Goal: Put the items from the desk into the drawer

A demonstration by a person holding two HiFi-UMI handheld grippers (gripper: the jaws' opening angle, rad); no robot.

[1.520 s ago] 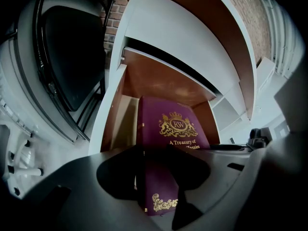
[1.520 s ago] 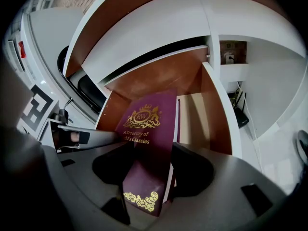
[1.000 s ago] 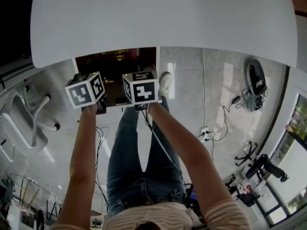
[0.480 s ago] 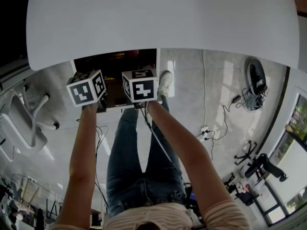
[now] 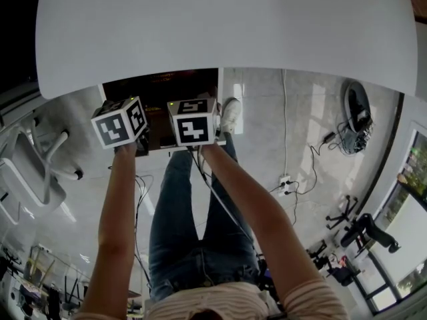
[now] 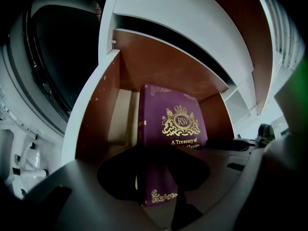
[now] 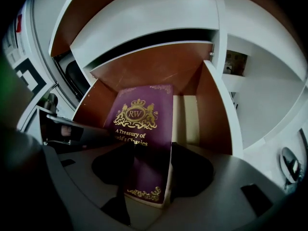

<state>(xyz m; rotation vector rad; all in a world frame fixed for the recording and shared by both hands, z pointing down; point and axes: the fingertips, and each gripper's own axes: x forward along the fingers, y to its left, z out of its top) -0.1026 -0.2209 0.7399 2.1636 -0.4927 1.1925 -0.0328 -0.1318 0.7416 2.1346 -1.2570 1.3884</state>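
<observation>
Desk (image 5: 227,32) overhang hides most of the drawer (image 6: 94,124) and book (image 6: 175,126).

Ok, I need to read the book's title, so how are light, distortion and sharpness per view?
Left gripper view: fisheye bends the drawer walls; book title sharp, lower cover shadowed between the jaws. Right gripper view: same bending, title mostly legible, green blur at left edge. Head view: desk bows, bright; drawer interior too dark to read.
</observation>
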